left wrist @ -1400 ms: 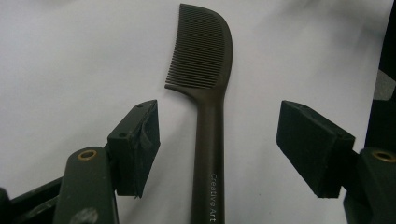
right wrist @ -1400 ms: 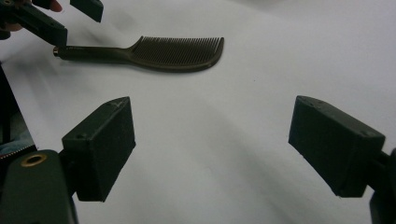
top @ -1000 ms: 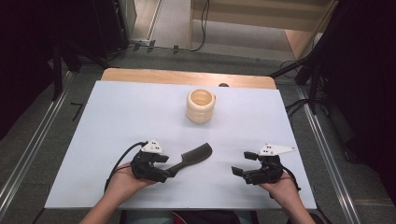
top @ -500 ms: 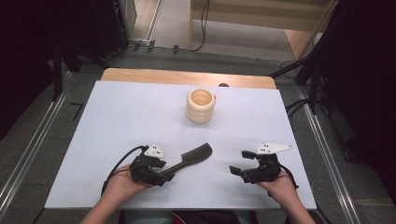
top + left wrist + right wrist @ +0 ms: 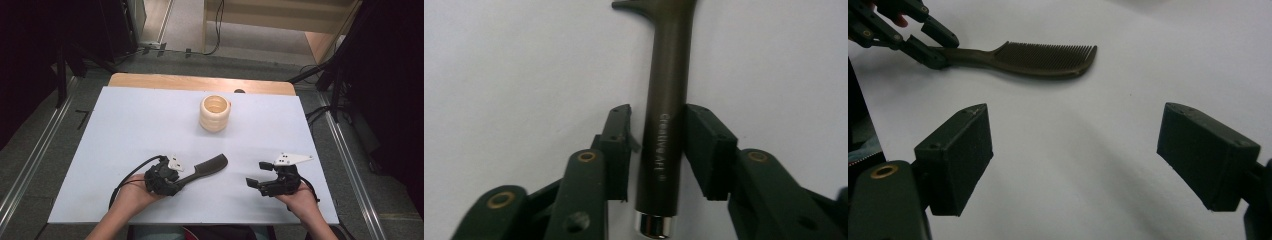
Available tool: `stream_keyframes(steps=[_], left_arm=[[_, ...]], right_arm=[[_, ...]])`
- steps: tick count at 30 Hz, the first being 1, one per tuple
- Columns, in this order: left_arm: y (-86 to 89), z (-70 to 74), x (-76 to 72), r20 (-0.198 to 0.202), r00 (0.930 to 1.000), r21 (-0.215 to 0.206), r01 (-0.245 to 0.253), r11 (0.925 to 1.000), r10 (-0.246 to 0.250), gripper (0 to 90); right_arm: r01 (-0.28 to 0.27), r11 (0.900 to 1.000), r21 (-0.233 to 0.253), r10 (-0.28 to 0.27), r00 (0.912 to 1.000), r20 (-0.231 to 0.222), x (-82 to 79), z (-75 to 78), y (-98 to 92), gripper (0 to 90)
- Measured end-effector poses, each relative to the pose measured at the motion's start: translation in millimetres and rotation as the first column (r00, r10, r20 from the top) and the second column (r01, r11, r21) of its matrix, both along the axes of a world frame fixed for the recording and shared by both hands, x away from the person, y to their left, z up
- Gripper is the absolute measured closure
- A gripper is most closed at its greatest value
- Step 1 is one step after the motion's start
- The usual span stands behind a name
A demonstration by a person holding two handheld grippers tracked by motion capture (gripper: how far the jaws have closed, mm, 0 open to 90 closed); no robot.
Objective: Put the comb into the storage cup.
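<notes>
While the left hand-held gripper straddles the comb handle, the grasp looks in progress, not finished: in the left gripper view one pad touches the handle and the other stands just off it, so the jaws are narrow but not clamped. Comb lies flat on the white tabletop, nearer the person than the cup and a bit left of it, toothed head angled toward the cup. Next move, as I read it: finish closing, squeeze square on the handle, then lift; the round shaft could roll or slip. Comb is dark, smooth, hard plastic with fine teeth, embossed lettering and a shiny metal end cap. Cup is cream, ribbed, cylindrical, open-topped. Right hand-held gripper, right of the comb, jaws wide, empty, resting low.
</notes>
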State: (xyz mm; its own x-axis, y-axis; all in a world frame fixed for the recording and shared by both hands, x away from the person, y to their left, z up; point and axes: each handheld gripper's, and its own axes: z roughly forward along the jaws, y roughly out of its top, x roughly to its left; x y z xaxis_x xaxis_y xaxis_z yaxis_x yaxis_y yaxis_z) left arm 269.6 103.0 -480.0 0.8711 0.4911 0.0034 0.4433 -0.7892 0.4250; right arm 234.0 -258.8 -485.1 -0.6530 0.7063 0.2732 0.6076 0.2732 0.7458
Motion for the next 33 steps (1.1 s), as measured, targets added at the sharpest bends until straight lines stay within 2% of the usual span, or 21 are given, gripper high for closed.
stream_keyframes(steps=[5, 9, 13, 15, 19, 23, 26, 28, 33], left_arm=[[-7.3, 1.7, 0.5, 0.0, 0.9997, 0.059, 0.025, 0.9979, -0.025, 67.4], [-15.1, 3.2, -0.1, 0.004, 0.9975, 0.123, 0.07, 0.9899, -0.071, 70.0], [-15.3, 2.7, 0.2, 0.003, 0.9962, 0.124, 0.086, 0.9886, -0.087, 72.8], [-12.8, 2.2, 2.3, -0.011, 0.9968, 0.101, 0.08, 0.9917, -0.079, 73.3], [-10.7, 2.2, 2.9, -0.017, 0.997, 0.085, 0.076, 0.9934, -0.075, 73.5], [-5.5, 2.7, 8.2, -0.053, 0.9969, 0.038, 0.06, 0.9975, -0.058, 73.6], [-3.4, 3.0, 10.0, -0.065, 0.9961, 0.023, 0.061, 0.9979, -0.06, 73.5], [-0.8, 4.9, 11.8, -0.093, 0.994, -0.022, 0.056, 0.9982, -0.058, 73.4], [-2.3, 13.0, 13.2, -0.103, 0.9932, -0.095, 0.045, 0.9945, -0.054, 73.5]], right_arm=[[-0.001, 1.0, -0.001, 0.001, 1.0, 0.002, -0.1, -0.6, -0.1, 12.8], [-0.001, 1.0, -0.002, 0.001, 1.0, 0.001, 0.0, -1.0, -0.1, 12.8], [-0.002, 1.0, -0.005, 0.001, 1.0, -0.004, 0.0, -1.3, 0.5, 12.8], [-0.002, 1.0, -0.005, 0.002, 1.0, -0.004, -0.1, -1.4, 0.8, 12.8], [-0.002, 1.0, 0.0, 0.002, 1.0, -0.005, -0.1, -1.1, 0.3, 12.8], [-0.002, 1.0, 0.008, 0.002, 1.0, -0.007, 0.0, -0.9, 0.7, 12.8], [0.0, 1.0, 0.016, 0.0, 1.0, -0.005, -0.3, -0.4, 0.9, 12.8], [0.005, 1.0, 0.025, -0.005, 1.0, -0.004, -0.8, 0.6, 0.6, 12.8], [0.011, 0.999, 0.031, -0.011, 0.9999, -0.004, -1.3, 1.3, -0.1, 12.8]])
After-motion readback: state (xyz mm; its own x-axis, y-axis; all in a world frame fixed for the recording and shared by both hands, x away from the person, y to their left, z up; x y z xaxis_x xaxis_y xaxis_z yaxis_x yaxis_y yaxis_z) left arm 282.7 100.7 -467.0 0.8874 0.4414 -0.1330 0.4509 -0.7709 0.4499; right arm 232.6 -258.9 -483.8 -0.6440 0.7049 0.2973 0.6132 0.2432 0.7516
